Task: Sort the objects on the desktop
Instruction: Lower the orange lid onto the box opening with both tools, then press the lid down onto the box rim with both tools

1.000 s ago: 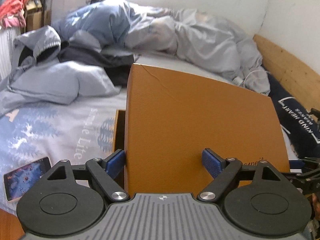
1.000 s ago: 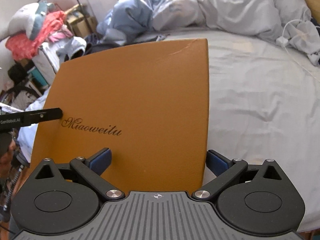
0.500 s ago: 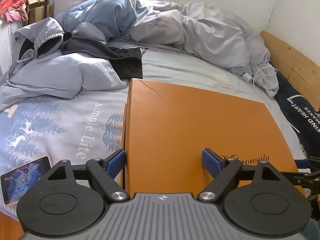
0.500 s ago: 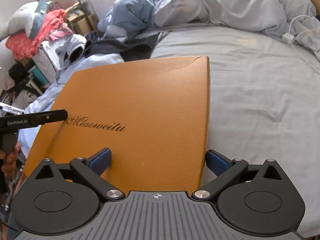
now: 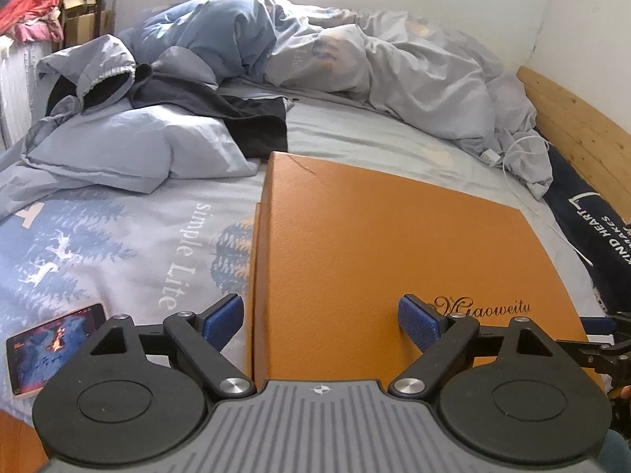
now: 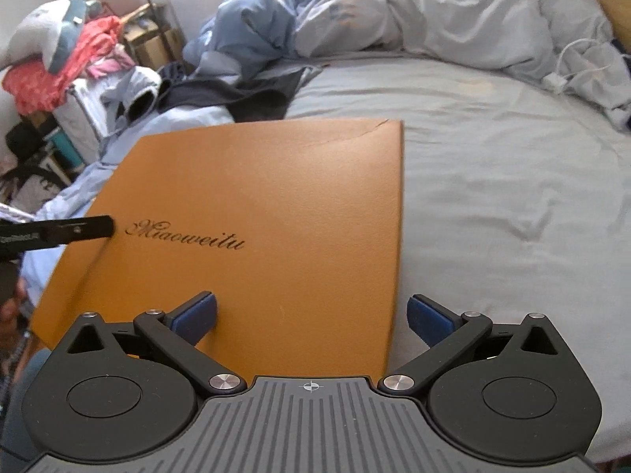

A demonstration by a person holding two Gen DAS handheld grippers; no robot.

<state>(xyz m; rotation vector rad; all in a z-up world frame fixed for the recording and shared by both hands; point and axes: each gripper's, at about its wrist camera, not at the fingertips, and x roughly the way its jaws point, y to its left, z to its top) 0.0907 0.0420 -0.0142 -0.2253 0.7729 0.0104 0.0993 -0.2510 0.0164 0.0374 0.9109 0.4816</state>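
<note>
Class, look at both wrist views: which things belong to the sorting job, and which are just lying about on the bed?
Job:
orange box
left gripper, open astride its left edge
right gripper, open astride its right edge

Lying about:
phone
duvet
pillow
charger cable
black clothing

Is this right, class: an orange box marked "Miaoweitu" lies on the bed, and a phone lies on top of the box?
Not quite. The phone lies on the bed left of the box, not on it; the left wrist view shows this.
</note>
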